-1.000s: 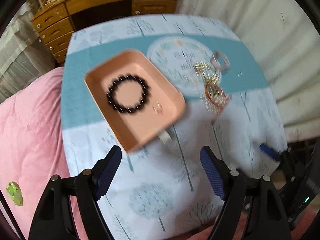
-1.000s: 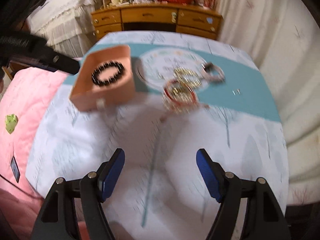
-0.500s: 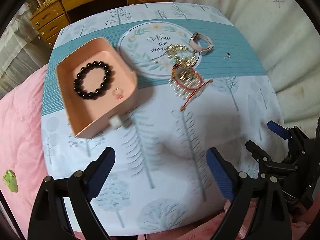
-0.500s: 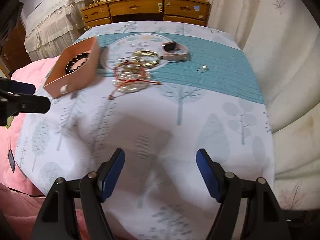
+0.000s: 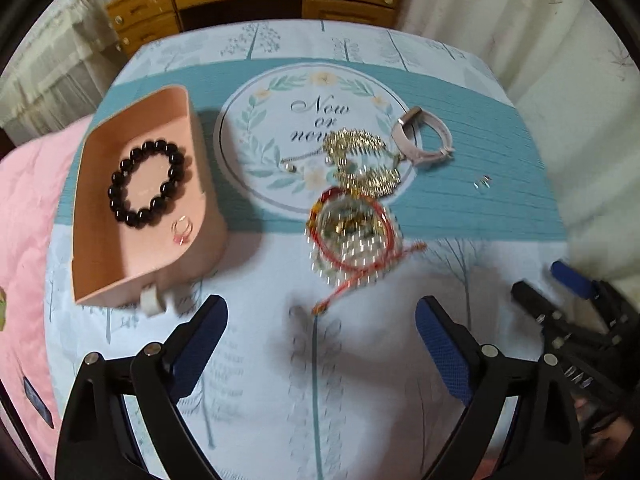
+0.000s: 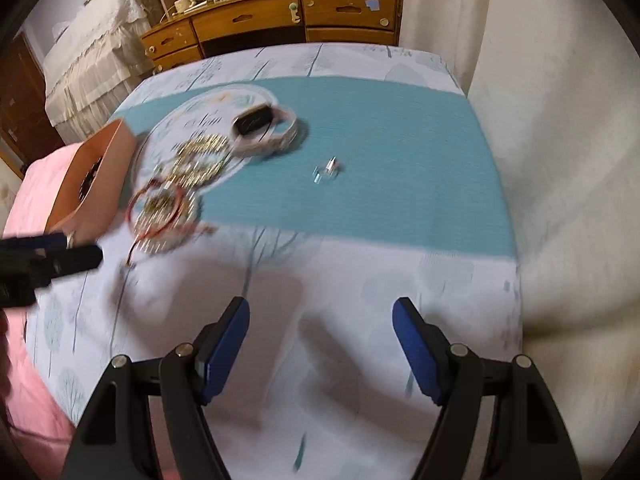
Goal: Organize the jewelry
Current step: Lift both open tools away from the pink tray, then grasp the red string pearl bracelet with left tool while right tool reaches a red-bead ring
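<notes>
A pink open box [image 5: 100, 276] [image 6: 108, 160] sits at the table's left and holds a black bead bracelet [image 5: 146, 182] and a small ring [image 5: 182, 230]. Right of it lies a tangle of red-cord and gold jewelry [image 5: 352, 216] [image 6: 168, 200], a pale wristband [image 5: 424, 140] [image 6: 264, 130] and small silver earrings [image 5: 482, 182] [image 6: 326, 170]. My left gripper [image 5: 320, 336] hangs over bare cloth just short of the red cord's end, jaws still opening, nothing between them. My right gripper [image 6: 320, 344] is open over bare cloth near the front, well short of the earrings.
The table carries a tree-print cloth with a teal band [image 6: 380, 152] and a round printed mat [image 5: 280, 120]. A wooden dresser [image 6: 280, 12] stands behind it, a pink quilt [image 5: 24, 208] to the left, pale curtains [image 6: 560, 160] to the right.
Both grippers have swept to the right across the table. The left one came lower toward the jewelry pile and its jaws spread wider. The right one now faces the earrings and wristband.
</notes>
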`<state>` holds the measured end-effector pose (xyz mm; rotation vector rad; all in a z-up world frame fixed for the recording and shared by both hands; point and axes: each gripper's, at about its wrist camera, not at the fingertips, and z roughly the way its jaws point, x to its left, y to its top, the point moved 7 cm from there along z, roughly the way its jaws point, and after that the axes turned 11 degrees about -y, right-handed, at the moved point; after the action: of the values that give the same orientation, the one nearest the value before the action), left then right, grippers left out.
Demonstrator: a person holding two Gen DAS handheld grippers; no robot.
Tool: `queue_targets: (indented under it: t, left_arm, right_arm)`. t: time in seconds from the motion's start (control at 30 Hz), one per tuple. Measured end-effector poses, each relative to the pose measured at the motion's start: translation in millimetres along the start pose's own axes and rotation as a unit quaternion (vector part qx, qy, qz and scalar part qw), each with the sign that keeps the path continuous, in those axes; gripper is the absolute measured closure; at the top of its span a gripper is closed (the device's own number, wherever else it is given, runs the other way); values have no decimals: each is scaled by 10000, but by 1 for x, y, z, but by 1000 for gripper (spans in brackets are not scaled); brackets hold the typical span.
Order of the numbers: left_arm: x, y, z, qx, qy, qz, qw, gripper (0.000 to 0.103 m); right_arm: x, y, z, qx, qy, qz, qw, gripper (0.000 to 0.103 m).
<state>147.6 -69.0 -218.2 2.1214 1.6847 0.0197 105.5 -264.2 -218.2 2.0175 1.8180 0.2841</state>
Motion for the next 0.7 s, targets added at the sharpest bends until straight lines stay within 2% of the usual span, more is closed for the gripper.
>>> queue_targets:
  t: [0.13, 0.37, 0.57, 0.7]
  left_arm:
    - [-10, 4, 18, -248, 350, 156, 9990, 9]
    - [-21, 9, 37, -457, 454, -99, 9979, 9]
    - [-23, 18, 46, -684, 572, -299, 9956, 9]
    - [-20, 19, 51, -707, 706, -433, 9941, 9]
  right_arm:
    - [-3, 27, 22, -87, 48, -30, 9999, 29]
    - [-2, 51, 49, -369, -14, -321, 9988, 29]
    - [8, 59, 60, -525, 142, -740, 9958, 29]
    - [10, 66, 63, -681, 183, -880, 9936, 39]
